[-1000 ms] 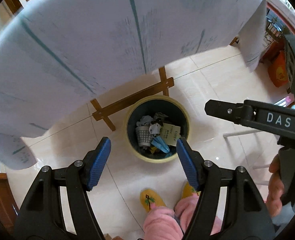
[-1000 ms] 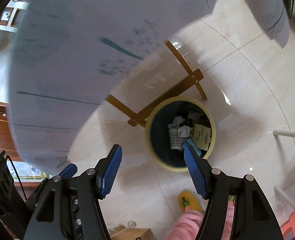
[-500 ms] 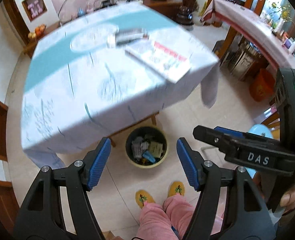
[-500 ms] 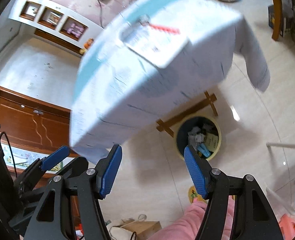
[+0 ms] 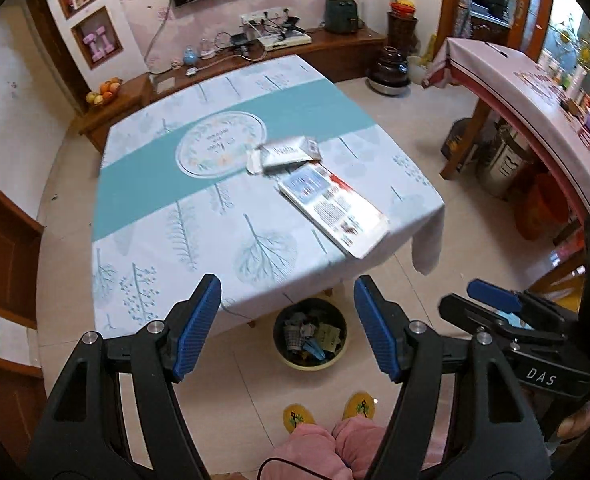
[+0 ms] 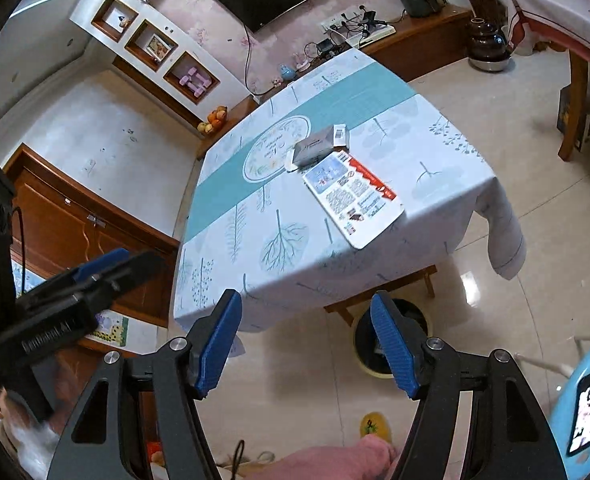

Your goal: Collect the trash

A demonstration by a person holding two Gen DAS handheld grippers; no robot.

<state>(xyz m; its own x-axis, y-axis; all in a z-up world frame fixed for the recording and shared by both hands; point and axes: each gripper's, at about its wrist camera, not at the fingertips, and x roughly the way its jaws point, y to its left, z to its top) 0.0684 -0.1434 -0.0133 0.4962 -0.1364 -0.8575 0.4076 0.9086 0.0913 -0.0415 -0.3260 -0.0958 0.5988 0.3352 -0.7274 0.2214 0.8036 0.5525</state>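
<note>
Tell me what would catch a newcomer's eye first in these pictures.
The table draped in a white cloth with a teal band fills the middle, with a flat white and red printed carton near its front right corner and a small grey box just behind it. On the floor at the table's near edge stands a round yellow-rimmed bin full of trash, framed between the open blue-padded left tongs.

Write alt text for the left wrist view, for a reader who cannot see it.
The left gripper, its blue-padded jaws open and empty, looks down on a tablecloth-covered table holding a flat printed box and a grey carton. On the tiled floor below stands a yellow-rimmed trash bin with trash in it, and the right gripper shows at the right edge.
</note>
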